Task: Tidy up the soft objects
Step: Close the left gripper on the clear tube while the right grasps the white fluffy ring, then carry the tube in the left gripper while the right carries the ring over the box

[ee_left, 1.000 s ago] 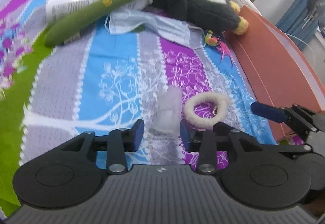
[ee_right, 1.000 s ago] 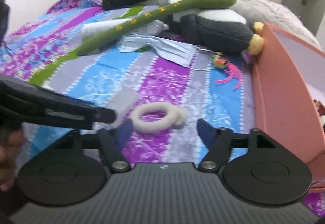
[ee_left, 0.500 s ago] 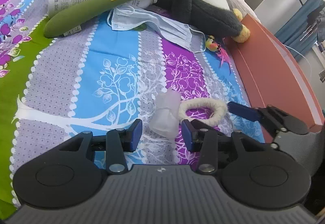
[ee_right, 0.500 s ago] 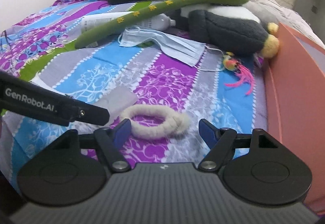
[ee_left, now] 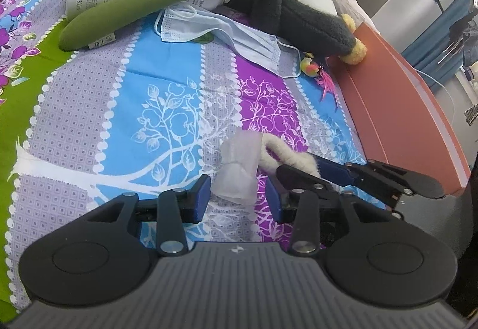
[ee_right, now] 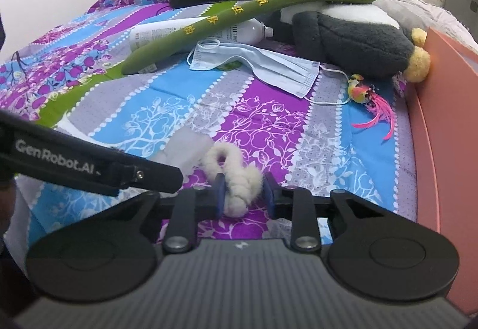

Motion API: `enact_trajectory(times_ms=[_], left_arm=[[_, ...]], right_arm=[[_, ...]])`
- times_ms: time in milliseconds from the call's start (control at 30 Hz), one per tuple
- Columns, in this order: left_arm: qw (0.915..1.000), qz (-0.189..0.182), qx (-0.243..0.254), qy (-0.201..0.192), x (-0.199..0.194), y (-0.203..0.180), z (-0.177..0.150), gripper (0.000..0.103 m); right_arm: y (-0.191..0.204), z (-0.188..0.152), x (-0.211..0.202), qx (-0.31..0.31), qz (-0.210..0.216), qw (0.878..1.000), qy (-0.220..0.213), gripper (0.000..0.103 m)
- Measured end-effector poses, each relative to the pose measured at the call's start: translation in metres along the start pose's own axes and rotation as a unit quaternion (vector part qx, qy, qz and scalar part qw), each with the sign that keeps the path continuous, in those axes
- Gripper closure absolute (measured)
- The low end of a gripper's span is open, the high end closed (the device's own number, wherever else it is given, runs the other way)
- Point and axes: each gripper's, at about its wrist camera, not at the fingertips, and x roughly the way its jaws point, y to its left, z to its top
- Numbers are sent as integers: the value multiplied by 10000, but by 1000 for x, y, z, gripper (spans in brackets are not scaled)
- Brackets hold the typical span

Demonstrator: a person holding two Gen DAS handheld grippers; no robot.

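Fluffy cream ring (ee_right: 236, 179) sits squeezed between the closing right gripper (ee_right: 242, 190).

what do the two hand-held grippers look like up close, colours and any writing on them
Both look alike: a ribbed dark grey body, two black round hubs, black link arms with silver pivots, blue fingertip pads. The left hand-held gripper carries white "GenRobot.AI" lettering on its side, seen beside the right hand-held gripper.

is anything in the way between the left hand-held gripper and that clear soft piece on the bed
Nothing visible. The clear soft piece lies between the fingers of the left hand-held gripper, whose jaws are closing. The fluffy white ring touches its right edge, squeezed by the closing right hand-held gripper.
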Motion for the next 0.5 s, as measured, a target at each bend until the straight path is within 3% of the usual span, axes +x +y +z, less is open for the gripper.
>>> enact_trajectory(times_ms=[233,500], left_arm=[[9999,51,90,-54,-5,-3,-2,76],[9996,172,70,-199,-25,-11,-10,81]], right_arm=[[-5,-2,-13,195,-88,9997,91,78],[-2,-8,-39,465,-183,9985,201,80]])
